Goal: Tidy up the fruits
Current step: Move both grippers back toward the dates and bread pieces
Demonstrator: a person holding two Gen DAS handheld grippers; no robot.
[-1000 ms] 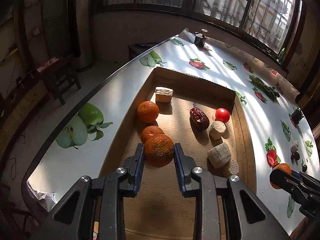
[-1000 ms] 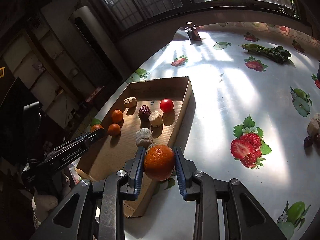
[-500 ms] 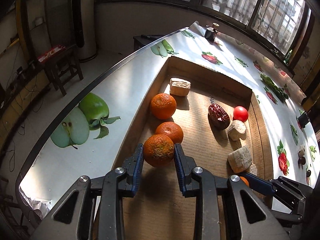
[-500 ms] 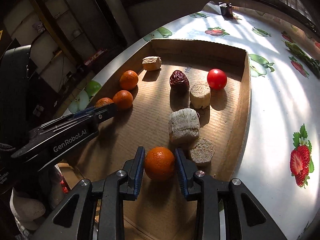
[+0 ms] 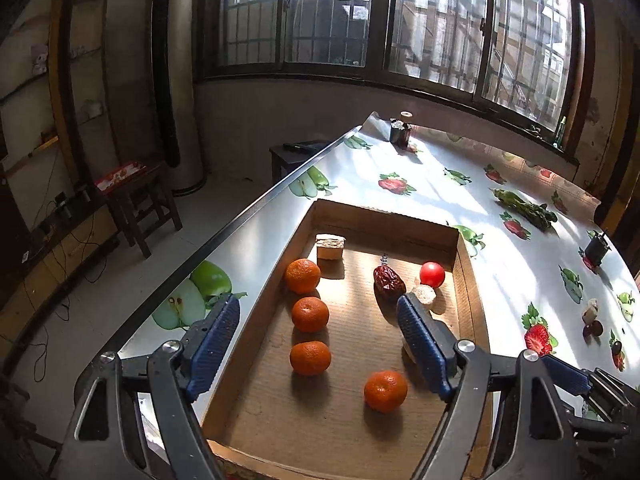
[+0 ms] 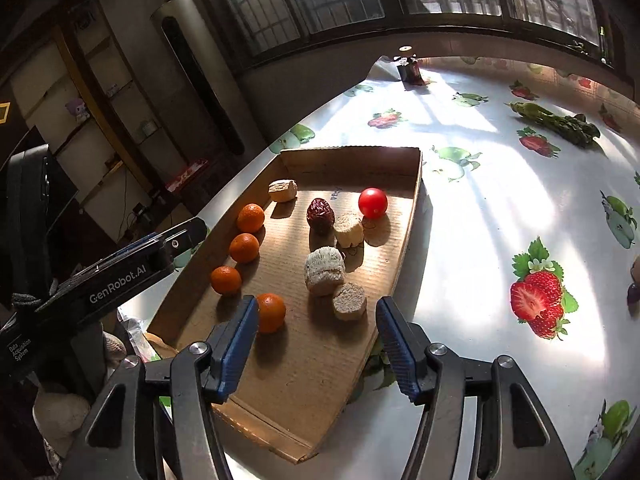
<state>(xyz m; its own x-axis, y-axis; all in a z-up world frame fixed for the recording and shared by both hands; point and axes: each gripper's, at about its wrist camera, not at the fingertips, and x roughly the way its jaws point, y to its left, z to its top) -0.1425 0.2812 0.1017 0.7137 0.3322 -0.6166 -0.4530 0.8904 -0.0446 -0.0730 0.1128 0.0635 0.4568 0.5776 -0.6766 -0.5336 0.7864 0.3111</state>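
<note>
Both grippers are being held with jaws wide apart and nothing between them: the left gripper (image 5: 318, 344) is hovering over the near half of the cardboard tray (image 5: 466, 276), and the right gripper (image 6: 314, 346) is hovering over the tray's near right corner.

The fruits are lying in the tray on the worktop (image 5: 436, 200). Three oranges (image 5: 310, 314) are lined up along the left wall, and a fourth orange (image 5: 385, 391) is sitting apart, nearer the middle and closest to the near edge. A dark red date (image 5: 387, 281) and a red tomato (image 5: 432, 274) are lying toward the far right, with pale beige chunks (image 6: 325, 271) around them; what these chunks are cannot be told.

The oranges are judged to be light, firm and rounded, with a pebbled skin that should be giving the ribbed blue pads good purchase; being round, they are likely to roll once released, so they are best taken across the widest part. The tomato is judged smooth and easily bruised, calling for a gentle squeeze. The date looks wrinkled and soft.

On the left gripper's side, seen from the right wrist view, "GenRobot.AI" is being shown in white lettering, with "Data Acquisition System" in smaller print below
</note>
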